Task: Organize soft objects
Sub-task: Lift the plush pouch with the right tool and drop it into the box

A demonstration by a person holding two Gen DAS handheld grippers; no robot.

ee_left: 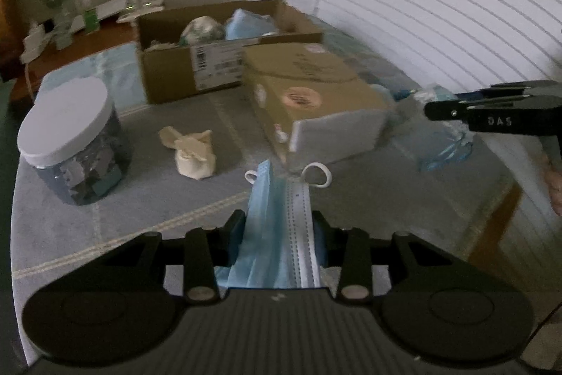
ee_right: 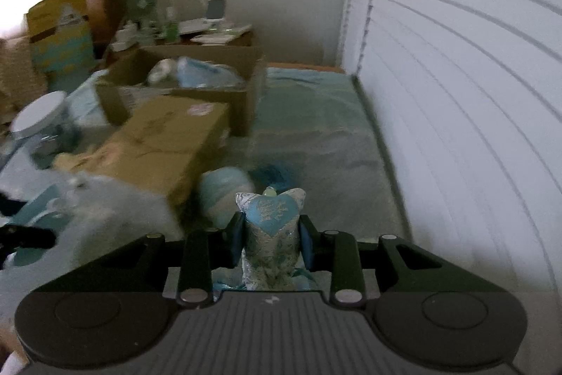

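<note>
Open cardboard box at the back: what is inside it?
In the open cardboard box, a roundish grey-green soft item and a pale blue bundle show above the rim. Anything lower is hidden by the box's front wall and the closed box before it.

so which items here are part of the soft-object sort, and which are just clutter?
Job:
face mask in left gripper
embroidered pouch in right gripper
cream cloth bundle
open cardboard box

Clutter:
white-lidded jar
closed box
</note>
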